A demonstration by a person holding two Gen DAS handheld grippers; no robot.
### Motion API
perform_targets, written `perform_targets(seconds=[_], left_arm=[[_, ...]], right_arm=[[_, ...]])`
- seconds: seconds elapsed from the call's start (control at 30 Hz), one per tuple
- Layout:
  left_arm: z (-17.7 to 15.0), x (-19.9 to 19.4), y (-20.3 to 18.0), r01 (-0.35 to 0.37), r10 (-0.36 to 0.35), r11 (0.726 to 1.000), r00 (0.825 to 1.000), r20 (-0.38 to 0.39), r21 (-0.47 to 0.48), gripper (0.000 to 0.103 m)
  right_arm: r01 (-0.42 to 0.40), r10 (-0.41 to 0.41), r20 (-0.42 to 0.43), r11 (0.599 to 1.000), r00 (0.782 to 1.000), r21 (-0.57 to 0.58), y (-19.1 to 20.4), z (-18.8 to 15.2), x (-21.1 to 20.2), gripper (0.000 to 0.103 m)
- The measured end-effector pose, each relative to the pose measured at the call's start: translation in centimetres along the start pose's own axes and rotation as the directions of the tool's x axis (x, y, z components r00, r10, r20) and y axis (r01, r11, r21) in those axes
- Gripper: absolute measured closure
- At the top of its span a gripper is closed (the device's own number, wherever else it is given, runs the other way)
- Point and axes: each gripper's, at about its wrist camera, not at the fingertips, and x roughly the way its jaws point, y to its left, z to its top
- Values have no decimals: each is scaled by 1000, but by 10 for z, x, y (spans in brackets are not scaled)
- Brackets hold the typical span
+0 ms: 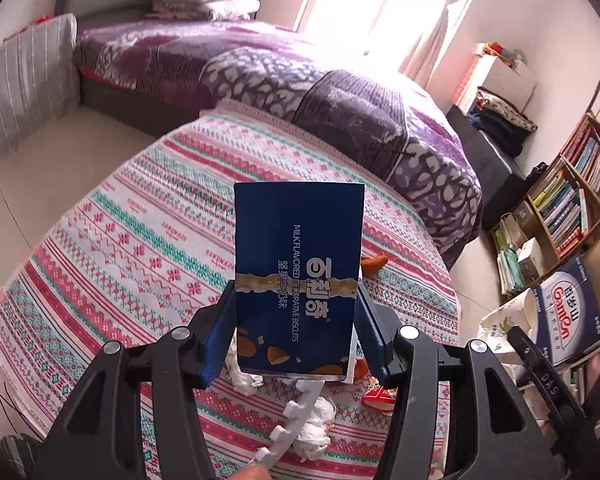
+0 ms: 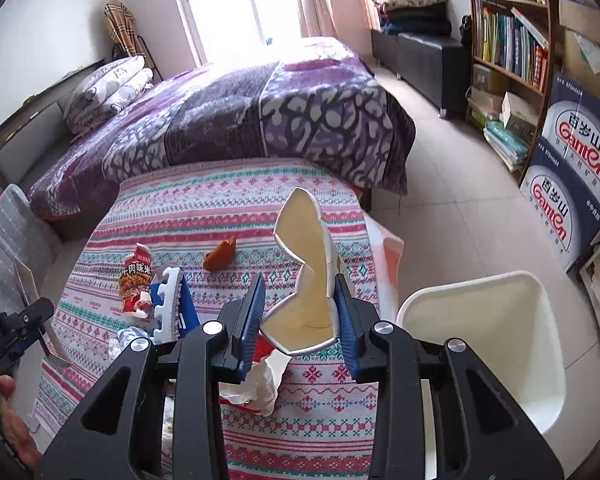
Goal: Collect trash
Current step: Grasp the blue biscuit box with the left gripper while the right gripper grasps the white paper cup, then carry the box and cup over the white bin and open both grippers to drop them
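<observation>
My left gripper (image 1: 296,320) is shut on a dark blue biscuit box (image 1: 298,264) and holds it upright above the patterned cloth (image 1: 140,240). My right gripper (image 2: 300,312) is shut on a crushed white paper cup (image 2: 306,264), just left of the white trash bin (image 2: 484,336). On the cloth lie a red snack wrapper (image 2: 136,280), an orange peel (image 2: 220,256), crumpled white tissue (image 1: 312,432) and a white plastic bag (image 2: 260,384). The blue box with its white toothed flap also shows in the right wrist view (image 2: 176,308).
A bed with a purple blanket (image 2: 240,108) lies behind the cloth. A bookshelf (image 2: 508,40) and Ganten water boxes (image 2: 572,176) stand at the right. A striped grey cushion (image 1: 24,84) is at the left. Tiled floor (image 2: 460,184) surrounds the bin.
</observation>
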Motion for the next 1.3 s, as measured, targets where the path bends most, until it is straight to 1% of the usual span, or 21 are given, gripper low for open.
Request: perform_targets(seconds=[0.07,0.13,0.2,0.27,0.43,0.57,0.77,1.03,1.23,1.3], left_arm=[[-2,-6,-12,-47,44,998,997,64,44,48],[-5,-12,-23,-92,82,992,989,124,81,48],[-8,-16,-34,-121,102,987,980,169,107,48],[-12,-16,-44,-130,105,984,977,186,125,48],[-18,-15,-62,-125,97,982,978,186,144,48],[-24,-16,-77,-112,81,981,978,190,159,48],[-34,-15,-102,-91,54,976,981,185,200,48],[-54,-12,-134,-59,15,962,986,166,267,48],[-69,-8,-159,8,-47,947,993,112,321,48],[-73,-6,-168,43,-75,942,994,83,333,48]], right_arm=[[29,-27,61,999,998,-25,2,1,-10,70],[59,-53,113,997,992,-49,4,1,-20,70],[84,-73,152,994,986,-67,6,0,-27,69],[104,-89,176,991,980,-79,7,-1,-32,69],[147,-126,204,985,971,-92,0,-3,-40,69],[167,-149,200,983,968,-74,-14,-4,-44,68],[195,-190,180,981,965,-12,-41,-4,-47,68],[232,-243,123,968,962,100,-86,-6,-51,67],[265,-282,57,943,958,200,-125,-8,-51,66],[282,-300,51,932,952,227,-135,-8,-55,63]])
